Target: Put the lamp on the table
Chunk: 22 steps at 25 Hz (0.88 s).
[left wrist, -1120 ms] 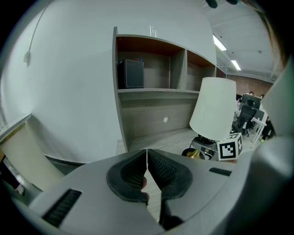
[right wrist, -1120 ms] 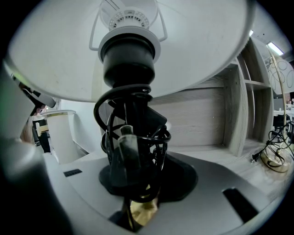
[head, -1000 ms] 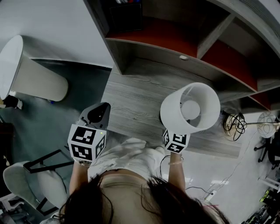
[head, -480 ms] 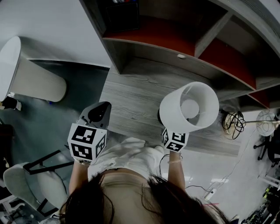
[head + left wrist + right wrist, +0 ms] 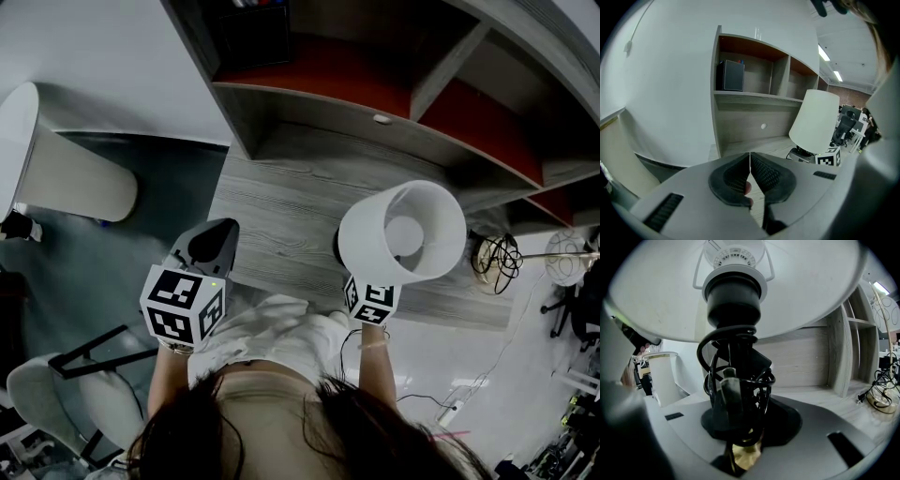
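While right gripper [image 5: 737,426] fingers pinch the lamp [image 5: 733,291], left gripper [image 5: 750,158] fingers (empty) press together.

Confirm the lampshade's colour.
The lampshade is white; the head view shows it best.

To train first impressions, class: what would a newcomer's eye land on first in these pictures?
The white-shaded lamp dominates, over the grey desk's right half, its dark stem gripped in the right gripper's jaws. At the desk's left edge the left gripper hovers, jaws together, empty.
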Each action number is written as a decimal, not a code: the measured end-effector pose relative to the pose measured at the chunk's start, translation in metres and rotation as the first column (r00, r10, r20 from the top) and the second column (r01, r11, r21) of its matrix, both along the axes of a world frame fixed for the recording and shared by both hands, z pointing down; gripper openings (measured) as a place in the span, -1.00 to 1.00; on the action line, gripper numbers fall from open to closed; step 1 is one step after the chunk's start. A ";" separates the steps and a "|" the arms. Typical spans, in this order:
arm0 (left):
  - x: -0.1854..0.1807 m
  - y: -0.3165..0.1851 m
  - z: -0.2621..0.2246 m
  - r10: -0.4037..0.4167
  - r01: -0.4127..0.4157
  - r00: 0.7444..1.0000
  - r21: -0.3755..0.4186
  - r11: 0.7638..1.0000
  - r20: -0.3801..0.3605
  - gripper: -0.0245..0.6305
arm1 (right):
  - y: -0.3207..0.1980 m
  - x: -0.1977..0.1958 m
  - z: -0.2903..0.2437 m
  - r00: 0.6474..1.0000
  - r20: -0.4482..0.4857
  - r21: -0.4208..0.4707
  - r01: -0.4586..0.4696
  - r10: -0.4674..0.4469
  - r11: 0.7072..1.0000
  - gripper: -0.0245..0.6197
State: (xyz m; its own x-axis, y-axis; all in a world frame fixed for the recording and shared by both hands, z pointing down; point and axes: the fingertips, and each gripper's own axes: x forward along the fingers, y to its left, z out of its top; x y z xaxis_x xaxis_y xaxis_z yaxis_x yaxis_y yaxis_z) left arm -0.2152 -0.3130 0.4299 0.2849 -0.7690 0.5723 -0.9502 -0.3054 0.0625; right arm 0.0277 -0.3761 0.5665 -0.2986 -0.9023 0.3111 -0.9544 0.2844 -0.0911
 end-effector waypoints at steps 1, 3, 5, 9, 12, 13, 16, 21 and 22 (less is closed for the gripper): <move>0.000 0.000 0.000 0.002 -0.002 1.000 0.000 1.000 0.003 -0.87 | 0.000 0.000 0.000 1.000 -0.002 -0.001 0.001 -0.001 1.000 -0.58; 0.001 -0.001 0.000 0.005 -0.005 1.000 0.002 1.000 0.008 -0.87 | 0.000 0.000 0.000 1.000 -0.006 -0.002 0.002 -0.002 1.000 -0.58; 0.002 -0.002 -0.001 0.009 -0.009 1.000 0.006 1.000 0.008 -0.87 | 0.000 0.000 0.001 1.000 -0.009 -0.004 0.003 -0.004 1.000 -0.58; 0.003 -0.001 -0.003 0.018 -0.018 1.000 0.012 1.000 -0.001 -0.87 | 0.000 0.000 0.003 1.000 -0.015 -0.012 0.004 -0.004 1.000 -0.57; 0.004 -0.001 -0.005 0.030 -0.029 0.999 0.020 0.999 -0.014 -0.87 | 0.000 0.000 0.005 1.000 -0.025 -0.018 -0.004 0.003 1.000 -0.57; 0.005 -0.001 -0.005 0.034 -0.034 0.999 0.022 0.999 -0.019 -0.87 | 0.000 0.000 0.006 1.000 -0.028 -0.019 -0.007 0.007 1.000 -0.57; 0.006 0.000 -0.006 0.051 -0.050 0.998 0.028 0.998 -0.030 -0.87 | 0.000 0.001 0.008 0.999 -0.032 -0.028 -0.018 0.017 0.999 -0.56; 0.006 0.001 -0.007 0.072 -0.070 0.996 0.034 0.997 -0.050 -0.87 | 0.000 0.001 0.009 0.999 -0.038 -0.040 -0.032 0.031 0.999 -0.55; 0.006 0.001 -0.007 0.072 -0.070 0.996 0.035 0.997 -0.058 -0.87 | 0.000 0.001 0.009 0.999 -0.039 -0.044 -0.034 0.032 0.998 -0.55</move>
State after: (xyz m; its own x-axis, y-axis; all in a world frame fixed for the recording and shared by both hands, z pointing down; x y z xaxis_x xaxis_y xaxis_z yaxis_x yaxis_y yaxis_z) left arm -0.2095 -0.3122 0.4232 0.3717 -0.7638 0.5276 -0.9211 -0.3746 0.1066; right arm 0.0292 -0.3764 0.5758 -0.2560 -0.8964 0.3618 -0.9662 0.2492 -0.0662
